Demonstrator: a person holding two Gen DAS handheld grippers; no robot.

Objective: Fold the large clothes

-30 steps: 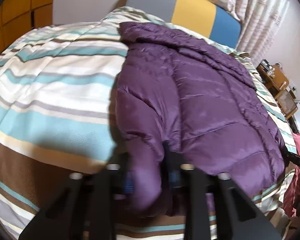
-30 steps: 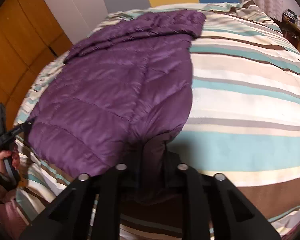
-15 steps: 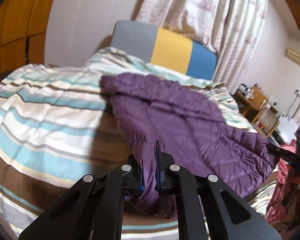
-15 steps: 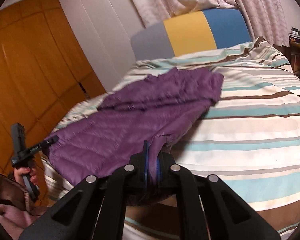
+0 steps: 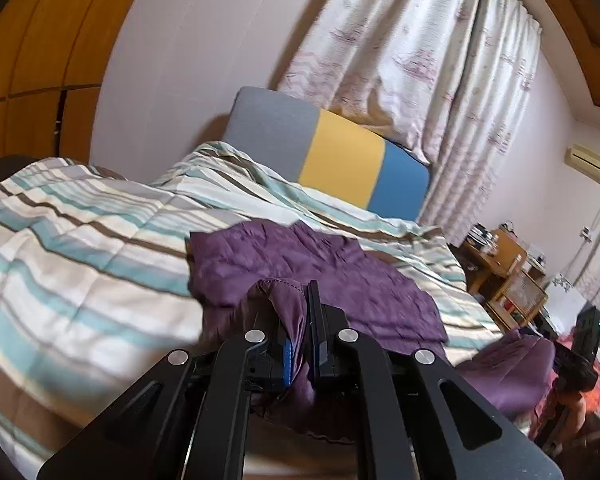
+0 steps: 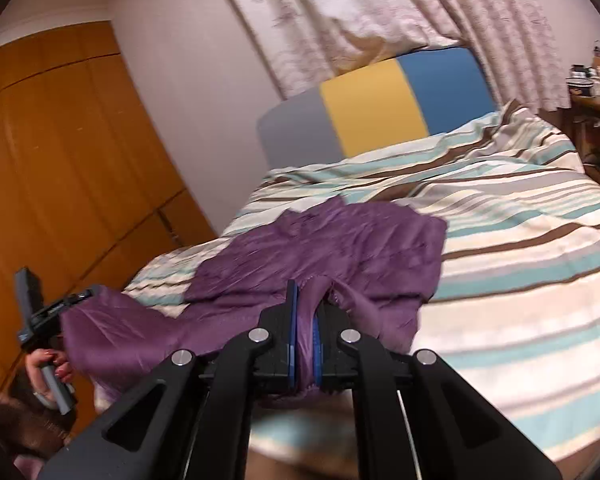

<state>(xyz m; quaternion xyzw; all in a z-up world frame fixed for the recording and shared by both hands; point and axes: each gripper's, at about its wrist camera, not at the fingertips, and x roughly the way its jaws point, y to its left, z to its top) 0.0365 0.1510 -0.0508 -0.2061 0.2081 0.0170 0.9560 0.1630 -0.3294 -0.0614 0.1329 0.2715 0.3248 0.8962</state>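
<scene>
Jaws of both grippers clamp purple jacket (image 5: 340,276); its pinched hem is hidden.

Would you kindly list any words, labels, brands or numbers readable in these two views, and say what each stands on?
No readable text in either view.
Curtain: a faint printed pattern, no legible words.
Items on the wooden side table: too small and blurred to read.
Purple jacket: no label visible.
</scene>
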